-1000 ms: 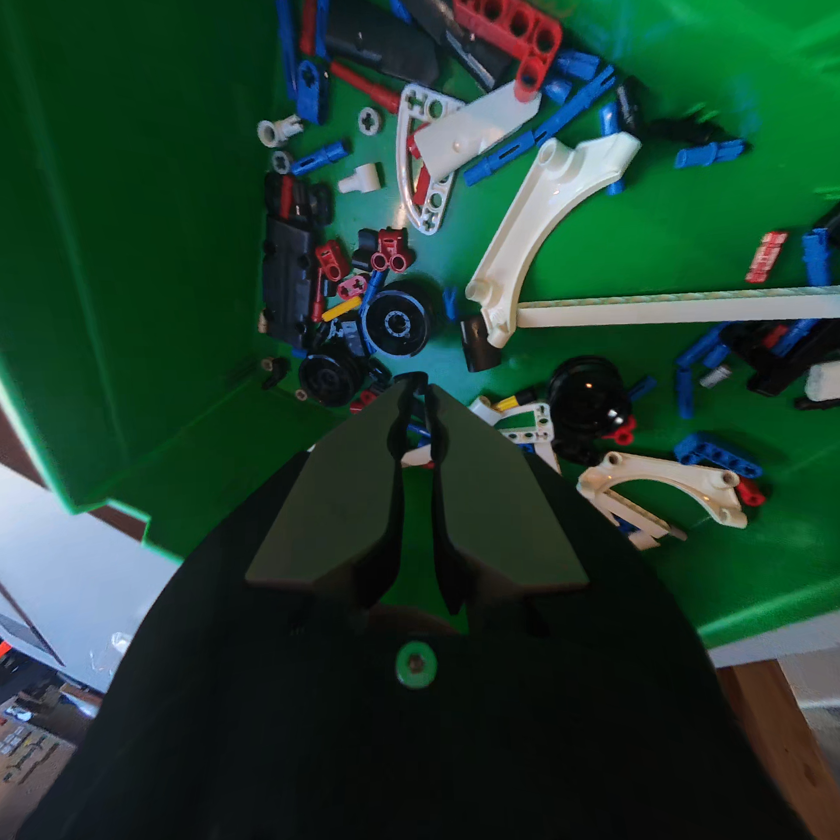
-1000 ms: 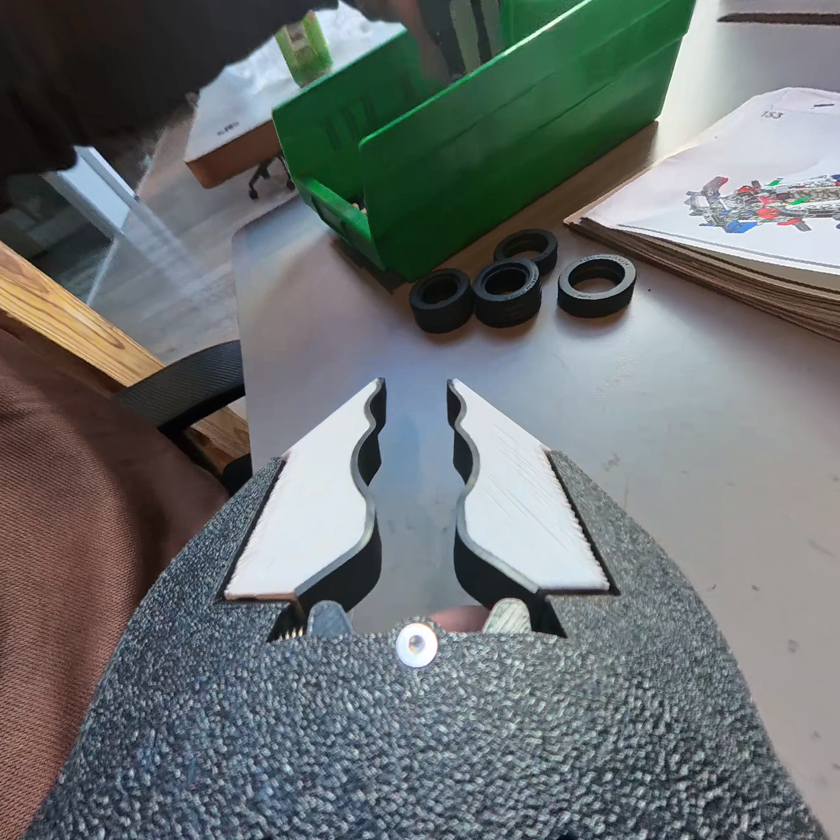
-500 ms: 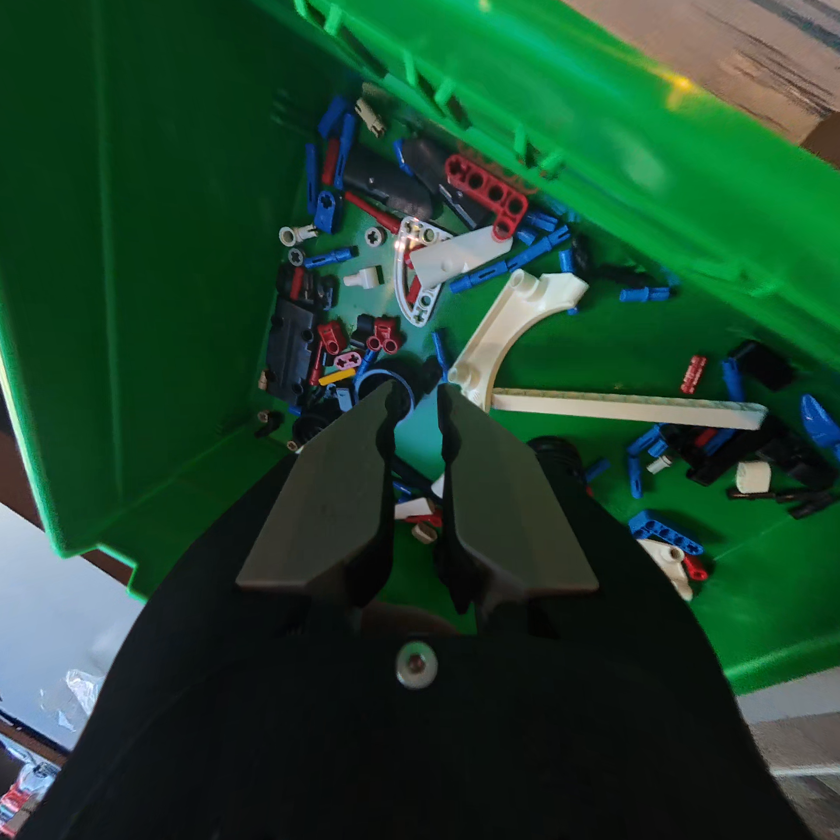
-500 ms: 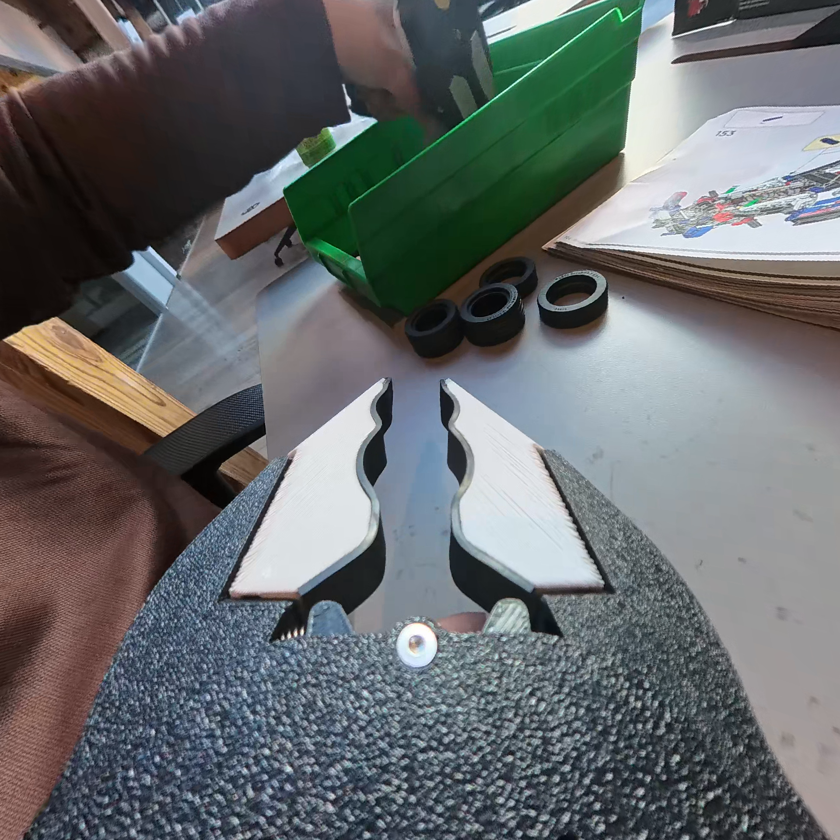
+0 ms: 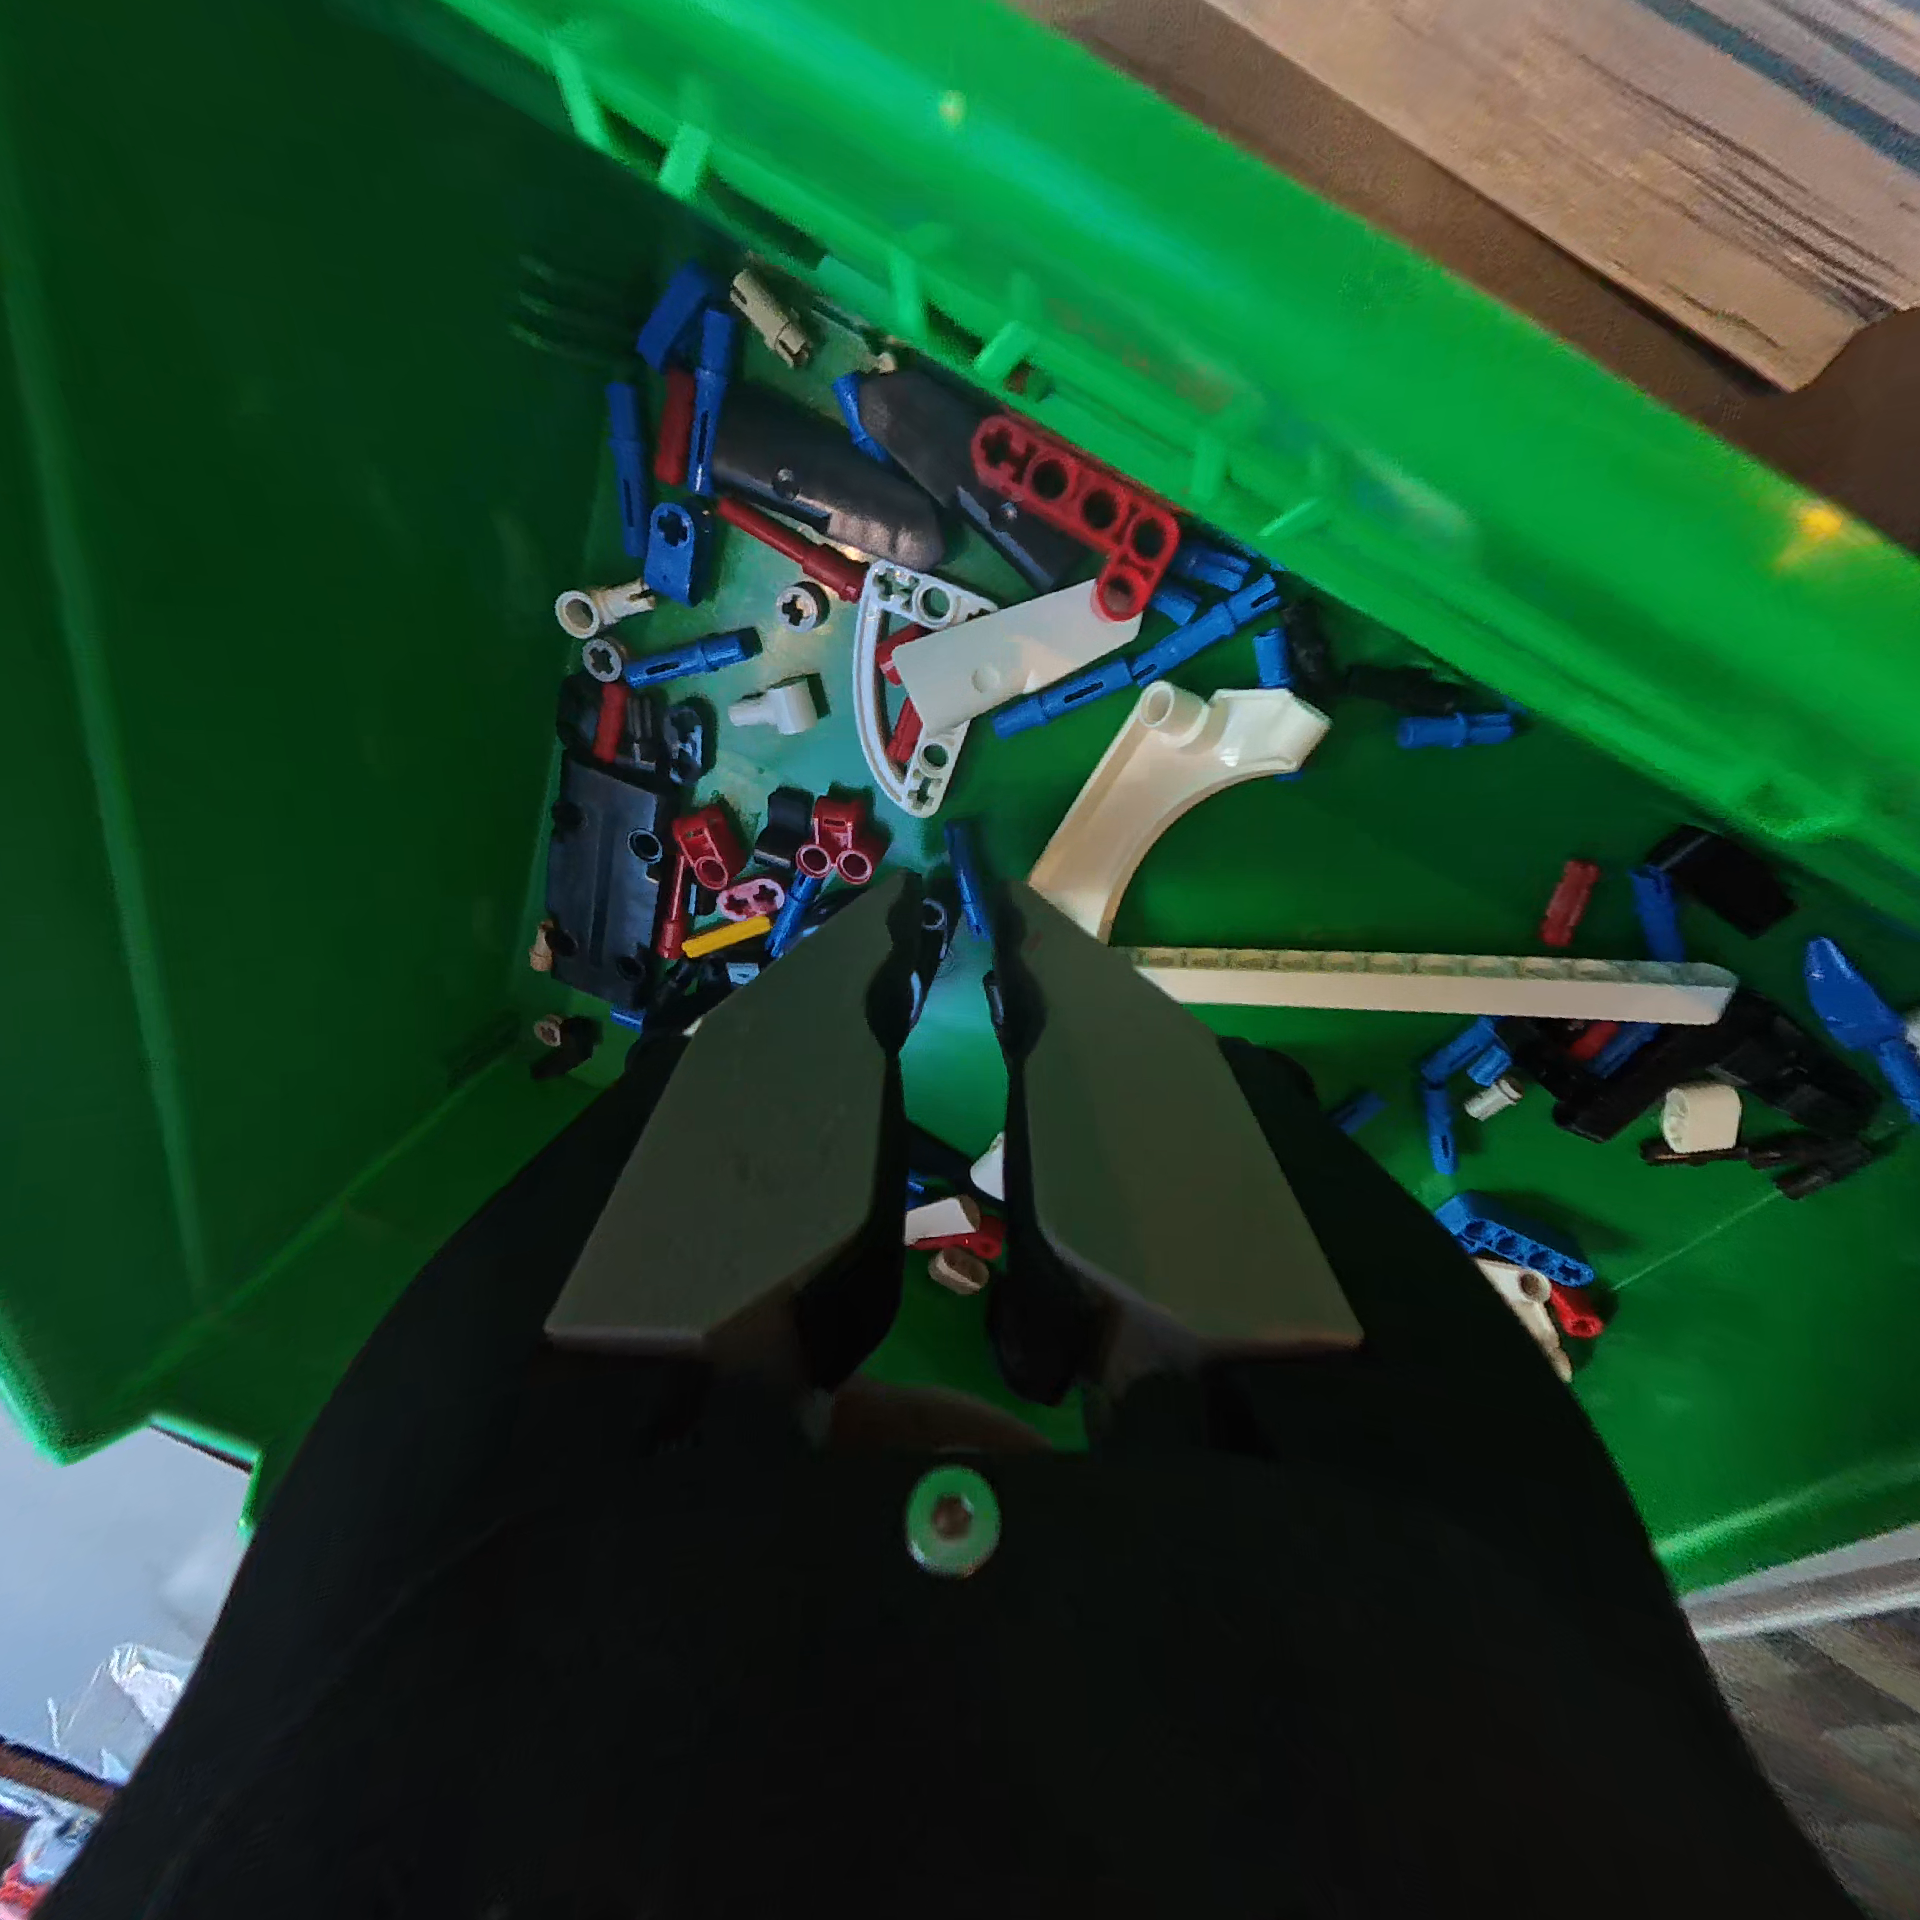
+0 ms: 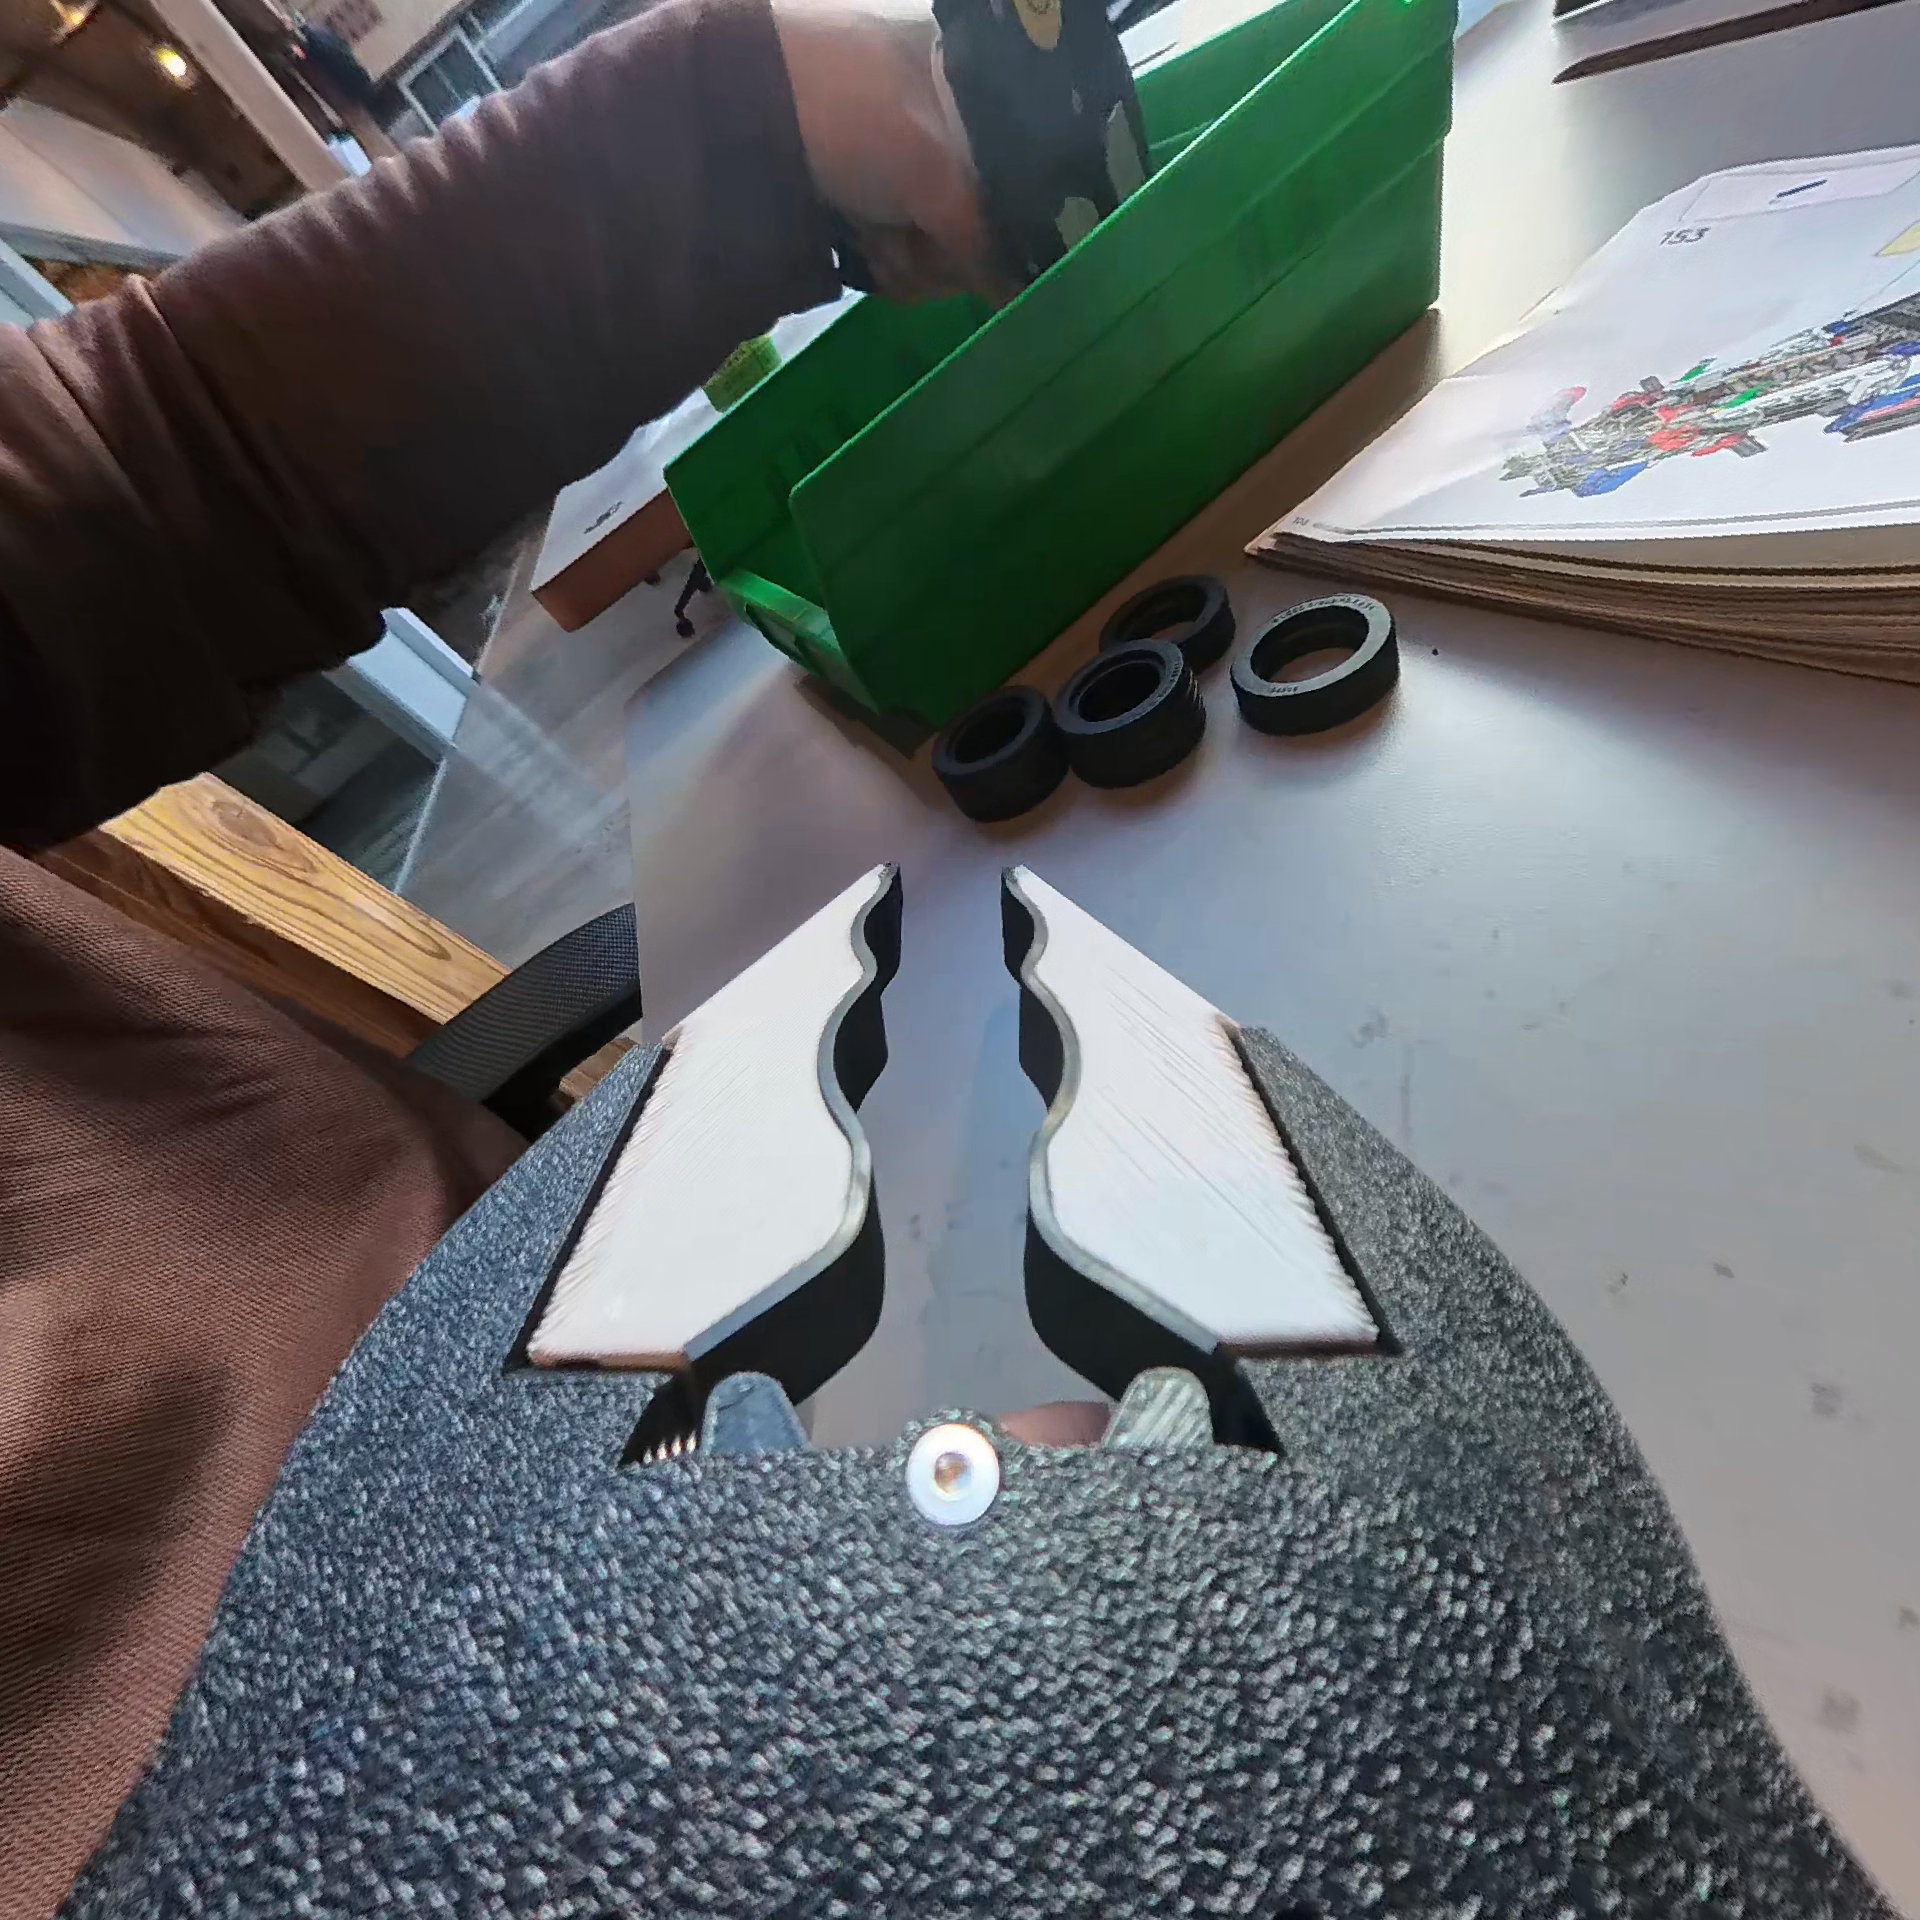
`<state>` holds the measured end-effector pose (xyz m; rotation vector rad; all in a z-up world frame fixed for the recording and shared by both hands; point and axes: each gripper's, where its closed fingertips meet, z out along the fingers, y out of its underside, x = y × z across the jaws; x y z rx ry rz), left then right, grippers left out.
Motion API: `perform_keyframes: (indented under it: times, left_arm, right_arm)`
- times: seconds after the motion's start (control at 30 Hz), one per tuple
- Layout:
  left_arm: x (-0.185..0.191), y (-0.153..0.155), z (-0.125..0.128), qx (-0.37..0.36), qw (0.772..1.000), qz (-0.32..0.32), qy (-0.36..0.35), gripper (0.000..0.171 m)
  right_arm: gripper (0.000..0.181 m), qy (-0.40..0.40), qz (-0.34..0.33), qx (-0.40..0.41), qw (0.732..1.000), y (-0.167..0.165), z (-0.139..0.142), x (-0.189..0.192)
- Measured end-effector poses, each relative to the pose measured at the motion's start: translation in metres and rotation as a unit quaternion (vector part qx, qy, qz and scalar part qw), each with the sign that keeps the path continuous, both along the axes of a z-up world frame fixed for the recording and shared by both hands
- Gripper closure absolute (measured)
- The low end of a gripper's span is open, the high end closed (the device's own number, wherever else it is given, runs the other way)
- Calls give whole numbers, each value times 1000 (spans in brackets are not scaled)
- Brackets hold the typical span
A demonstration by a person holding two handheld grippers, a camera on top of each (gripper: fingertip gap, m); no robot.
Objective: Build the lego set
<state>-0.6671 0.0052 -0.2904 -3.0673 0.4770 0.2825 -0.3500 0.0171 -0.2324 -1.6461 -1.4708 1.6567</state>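
Left claw (image 5: 951, 914) hangs slightly parted and empty inside the green bin (image 5: 312, 623), with loose lego pieces (image 5: 821, 665) crowding from 9 to 3 o'clock. Right claw (image 6: 951, 883) hovers part-open, empty, over the worktop (image 6: 1507, 987); four black tyres (image 6: 1127, 696) lie at 12 o'clock, instruction booklet (image 6: 1662, 436) at 2.

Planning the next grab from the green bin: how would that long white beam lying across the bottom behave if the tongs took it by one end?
The long white plastic beam looks thin and straight, so probably stiff and light. Gripped at one end, it would likely droop or twist between the left tongs. Dragging it may sweep the small blue pins beside it.
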Motion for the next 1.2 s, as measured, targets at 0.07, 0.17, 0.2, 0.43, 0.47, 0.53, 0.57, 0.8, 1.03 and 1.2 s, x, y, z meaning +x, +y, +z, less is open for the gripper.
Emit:
perform_keyframes:
  times: [0.07, 0.17, 0.2, 0.43, 0.47, 0.53, 0.57, 0.8, 1.03, 1.2]
  left_arm:
    - [1, 1, -3, -5, 1000, -2, -1, 164]
    - [2, 3, -6, -8, 1000, -3, -2, 169]
    - [1, 3, -6, -9, 1000, -2, 0, 169]
    - [-1, 2, -3, -10, 1000, 1, 7, 170]
    - [0, 2, 2, -5, 1000, 0, 12, 169]
    - [5, 10, 20, 23, 1000, -6, 16, 170]
    - [10, 16, 33, 43, 999, -9, 16, 169]
    - [133, 70, 127, 177, 969, -169, 30, 169]
    - [270, 97, 76, 117, 948, -290, -61, 170]
    - [313, 104, 17, 48, 953, -278, -106, 168]
  right_arm:
    - [162, 2, -1, -4, 1000, 1, 1, 0]
    - [163, 4, -1, -5, 1000, 1, 1, 0]
    - [163, 4, 0, -4, 1000, 1, 1, 0]
    - [163, 3, 1, -4, 1000, 0, 1, 0]
    - [163, 3, 2, -4, 1000, 0, 1, 0]
    - [163, 4, 2, -2, 1000, 0, 1, 0]
    - [163, 4, 2, 0, 1000, -1, 1, 1]
    - [163, 12, 13, 20, 1000, -7, 3, 2]
    - [157, 126, 110, 42, 985, -42, 33, 24]
    - [157, 128, 158, 73, 976, -64, 30, 32]
